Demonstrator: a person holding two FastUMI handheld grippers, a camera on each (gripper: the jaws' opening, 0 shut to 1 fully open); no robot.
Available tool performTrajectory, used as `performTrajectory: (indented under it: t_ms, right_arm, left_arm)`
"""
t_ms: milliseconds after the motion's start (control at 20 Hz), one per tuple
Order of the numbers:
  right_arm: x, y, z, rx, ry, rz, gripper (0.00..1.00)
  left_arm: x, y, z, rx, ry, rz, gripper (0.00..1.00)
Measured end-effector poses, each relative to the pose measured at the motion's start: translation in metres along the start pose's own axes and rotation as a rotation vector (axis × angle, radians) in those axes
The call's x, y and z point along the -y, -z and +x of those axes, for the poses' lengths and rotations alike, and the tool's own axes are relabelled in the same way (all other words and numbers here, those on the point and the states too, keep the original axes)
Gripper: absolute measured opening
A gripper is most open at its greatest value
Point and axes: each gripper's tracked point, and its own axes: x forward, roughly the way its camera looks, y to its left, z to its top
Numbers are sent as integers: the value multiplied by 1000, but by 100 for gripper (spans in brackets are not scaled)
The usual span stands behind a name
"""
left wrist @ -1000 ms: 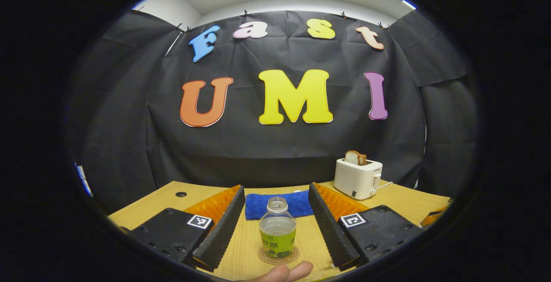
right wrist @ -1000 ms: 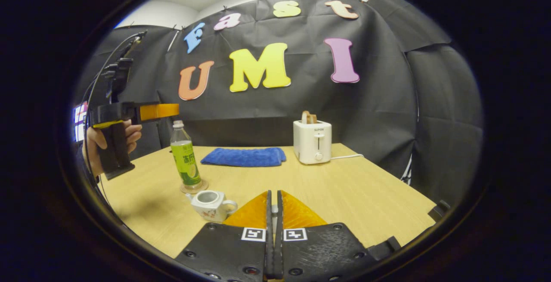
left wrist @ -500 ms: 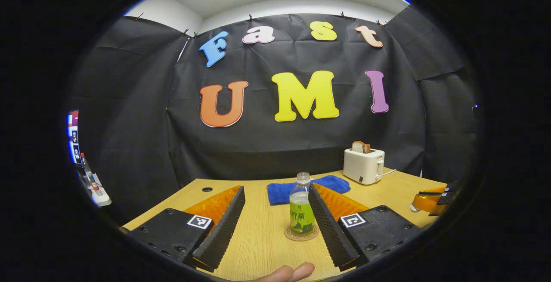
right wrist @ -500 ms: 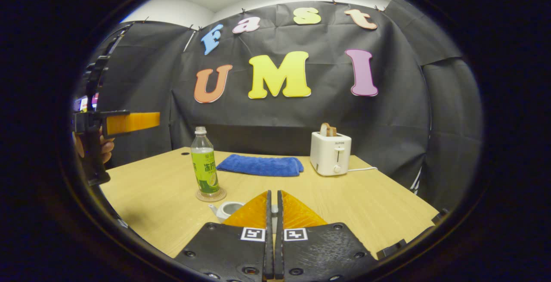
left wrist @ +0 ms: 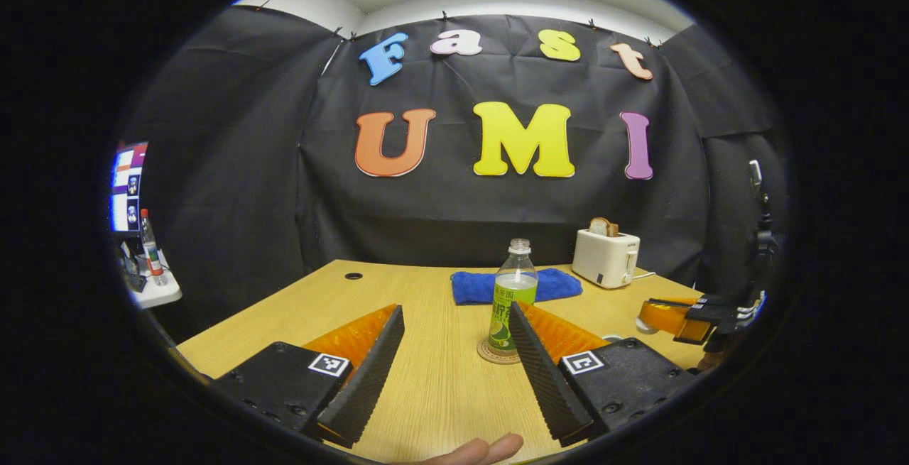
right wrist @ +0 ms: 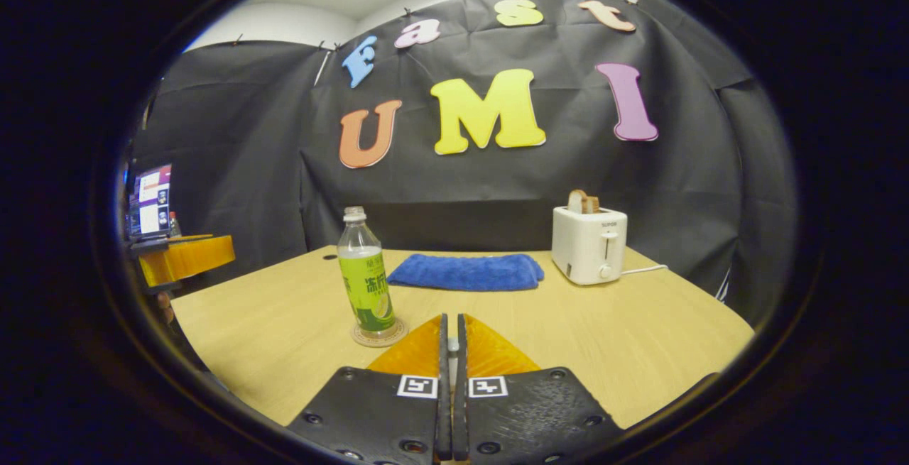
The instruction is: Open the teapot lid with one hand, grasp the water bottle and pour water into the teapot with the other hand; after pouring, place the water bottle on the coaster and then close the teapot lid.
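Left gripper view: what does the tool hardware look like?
The left tool has black housings, each with a square black-and-white tag, and ribbed finger faces backed by orange ridged wedges. The right tool, farther off, shows an orange part on a black mount.

Recording booth, black cloth walls (right wrist: 213, 131), wooden table (right wrist: 603, 323), toaster (right wrist: 589, 245), monitor (right wrist: 150, 199) outside

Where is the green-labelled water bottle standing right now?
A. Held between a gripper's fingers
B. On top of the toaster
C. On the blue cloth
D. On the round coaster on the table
D: the water bottle stands upright on the round coaster on the wooden table, with nothing gripping it.
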Motion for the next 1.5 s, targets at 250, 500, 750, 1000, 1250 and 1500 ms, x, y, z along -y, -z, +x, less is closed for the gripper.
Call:
performTrajectory:
  t_ms: [250, 500, 750, 1000, 1250, 1500]
  right_arm:
    - [-11, 19, 23, -46, -15, -3, 1]
    - [-15, 22, 30, -56, -13, -9, 2]
    - [-22, 17, 30, -40, -20, -28, 8]
    - [-22, -3, 14, 1, 4, -68, 15]
    - [-24, -31, -10, 33, 20, -91, 41]
    - [-21, -62, -44, 87, 47, -101, 65]
  left_arm:
    - [1, 1, 0, 6, 12, 0, 93]
    - [1, 2, -5, 2, 31, 2, 93]
    - [3, 0, -7, 5, 40, 7, 93]
    - [1, 2, -6, -5, 32, 9, 93]
    - [7, 1, -8, 4, 26, 38, 93]
    - [14, -2, -14, -1, 26, 69, 93]
